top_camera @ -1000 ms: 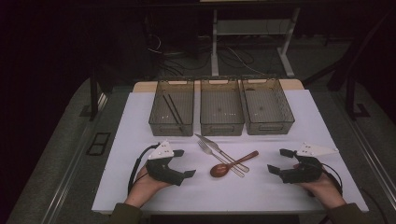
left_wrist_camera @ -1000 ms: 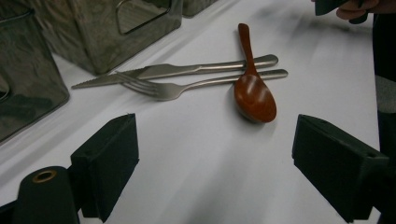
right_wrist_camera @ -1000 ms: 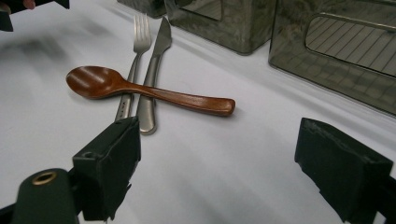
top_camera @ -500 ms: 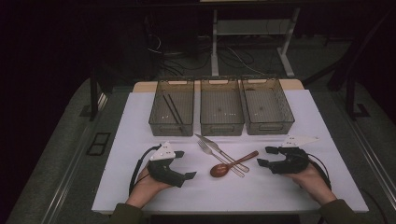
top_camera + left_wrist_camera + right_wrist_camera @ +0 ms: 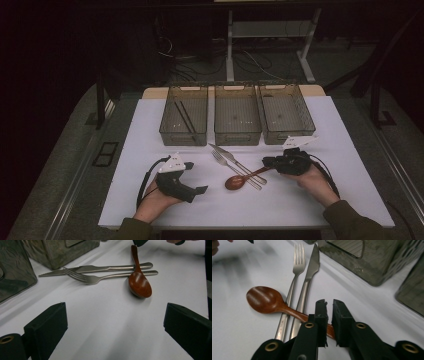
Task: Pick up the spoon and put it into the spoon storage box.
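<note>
Three smoke-grey see-through plastic bins stand in a row at the far edge of the white table cover (image 5: 350,165): the left bin (image 5: 183,121) holds a pair of dark chopsticks (image 5: 185,117) lying lengthwise, the middle bin (image 5: 237,113) and the right bin (image 5: 286,112) sit close beside it. Nearer the person, at the left, the left gripper (image 5: 201,190) rests on the cover in the left hand (image 5: 152,206), its black jaws spread wide with only bare white surface between them, well apart from the cutlery. In the middle of the cover lie a steel table knife (image 5: 236,163) and a steel fork (image 5: 234,169), side by side and slanted, with the brown wooden spoon (image 5: 242,178) lying across their handles, its bowl resting on the cover toward the person and its handle running up to the right. At the right, the right gripper (image 5: 266,162), held in the right hand (image 5: 312,181), has its tips at the spoon's handle end. Its jaws have just been closing, and the right gripper view shows them nearly together with the spoon's handle clamped between the pads (image 5: 321,315), above the knife and fork handles.
</note>
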The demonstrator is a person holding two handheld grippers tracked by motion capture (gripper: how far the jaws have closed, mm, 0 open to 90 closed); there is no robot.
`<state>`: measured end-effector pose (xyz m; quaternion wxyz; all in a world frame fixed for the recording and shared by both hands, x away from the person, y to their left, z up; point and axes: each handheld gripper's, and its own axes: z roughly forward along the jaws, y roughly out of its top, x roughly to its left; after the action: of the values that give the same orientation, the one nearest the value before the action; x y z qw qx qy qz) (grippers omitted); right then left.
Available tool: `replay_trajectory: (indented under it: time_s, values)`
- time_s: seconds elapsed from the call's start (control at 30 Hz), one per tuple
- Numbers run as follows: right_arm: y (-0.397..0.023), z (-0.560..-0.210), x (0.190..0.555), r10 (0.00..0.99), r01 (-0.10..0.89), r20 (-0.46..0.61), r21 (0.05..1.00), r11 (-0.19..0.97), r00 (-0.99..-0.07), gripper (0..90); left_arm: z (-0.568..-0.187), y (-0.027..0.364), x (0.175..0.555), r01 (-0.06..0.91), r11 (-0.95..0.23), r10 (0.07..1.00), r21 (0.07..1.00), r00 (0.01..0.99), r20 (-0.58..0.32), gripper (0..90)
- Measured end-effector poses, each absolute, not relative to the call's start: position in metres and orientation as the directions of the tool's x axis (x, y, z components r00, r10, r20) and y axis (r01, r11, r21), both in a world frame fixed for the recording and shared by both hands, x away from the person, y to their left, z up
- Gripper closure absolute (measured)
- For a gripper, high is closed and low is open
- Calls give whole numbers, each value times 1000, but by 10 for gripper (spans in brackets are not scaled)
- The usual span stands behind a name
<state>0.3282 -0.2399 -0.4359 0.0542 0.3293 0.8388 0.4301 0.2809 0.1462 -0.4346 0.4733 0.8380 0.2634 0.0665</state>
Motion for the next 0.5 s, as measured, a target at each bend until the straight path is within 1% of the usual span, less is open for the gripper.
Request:
replay_trajectory:
  time_s: [0.17, 0.5]
  values:
    - [-228, -442, 338, 595, 516, 186, 729, 451, -782, 885, -434, 147, 280, 374, -418, 500, 828, 856, -134, 41]
    - [-212, -448, 342, 572, 510, 164, 684, 521, -804, 887, -434, 149, 280, 377, -416, 501, 828, 854, -137, 41]
